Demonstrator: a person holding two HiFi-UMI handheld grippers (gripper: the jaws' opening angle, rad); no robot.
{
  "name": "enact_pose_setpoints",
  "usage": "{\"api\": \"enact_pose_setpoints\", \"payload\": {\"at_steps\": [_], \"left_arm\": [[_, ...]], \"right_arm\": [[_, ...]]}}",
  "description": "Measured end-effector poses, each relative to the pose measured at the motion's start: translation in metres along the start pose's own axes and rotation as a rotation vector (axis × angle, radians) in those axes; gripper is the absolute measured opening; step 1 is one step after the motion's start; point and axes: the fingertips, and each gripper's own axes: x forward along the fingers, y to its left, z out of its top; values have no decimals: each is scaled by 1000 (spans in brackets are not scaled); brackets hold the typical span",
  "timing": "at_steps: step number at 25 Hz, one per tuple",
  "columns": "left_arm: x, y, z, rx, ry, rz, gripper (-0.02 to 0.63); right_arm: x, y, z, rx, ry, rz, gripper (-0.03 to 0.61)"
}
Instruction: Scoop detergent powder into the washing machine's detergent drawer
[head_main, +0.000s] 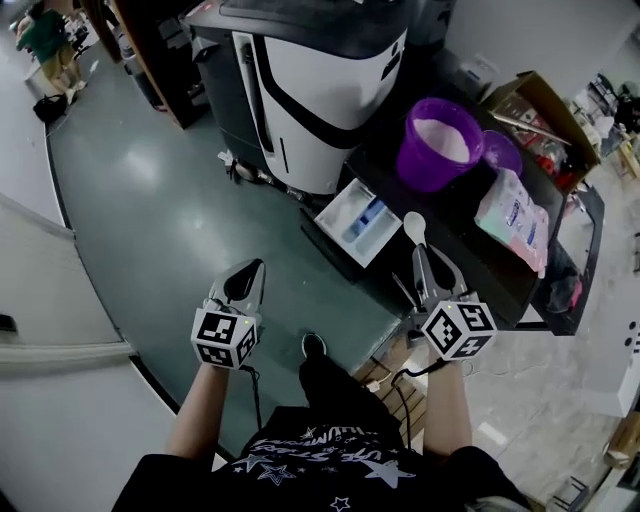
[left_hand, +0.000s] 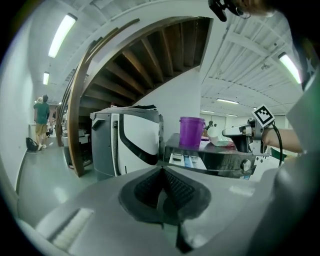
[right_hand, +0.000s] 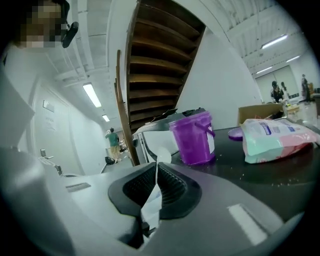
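My right gripper (head_main: 424, 252) is shut on the handle of a white scoop (head_main: 414, 227), whose bowl points toward the open detergent drawer (head_main: 357, 219). In the right gripper view the scoop (right_hand: 158, 159) runs up between the jaws. The purple tub (head_main: 440, 143) of white powder stands open on the dark washer top (head_main: 470, 225), farther back right; the same tub (right_hand: 192, 137) shows in the right gripper view. My left gripper (head_main: 247, 270) hangs shut and empty over the green floor, left of the drawer. In the left gripper view the drawer (left_hand: 184, 160) sticks out of the machine front.
A detergent refill pouch (head_main: 515, 217) and the tub's purple lid (head_main: 502, 152) lie on the washer top. A cardboard box (head_main: 545, 122) sits behind them. A white and black machine (head_main: 315, 90) stands left of the washer. A person (head_main: 45, 42) stands far off on the floor.
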Motion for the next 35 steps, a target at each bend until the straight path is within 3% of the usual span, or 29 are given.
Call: {"api": "enact_pose_setpoints", "payload": {"at_steps": [5, 15, 21, 26, 35], "left_arm": [[53, -5, 51, 25, -4, -62, 2], [113, -5, 110, 77, -24, -130, 2], [157, -6, 136, 114, -36, -229, 2], [207, -7, 158, 150, -35, -363, 2], [275, -11, 181, 187, -4, -585, 2]], "right_arm": [[18, -30, 48, 32, -51, -38, 37], [24, -45, 109, 21, -161, -65, 37], [39, -59, 145, -39, -196, -121, 37], [70, -71, 163, -213, -70, -181, 37], [117, -97, 175, -588, 290, -331, 37]]}}
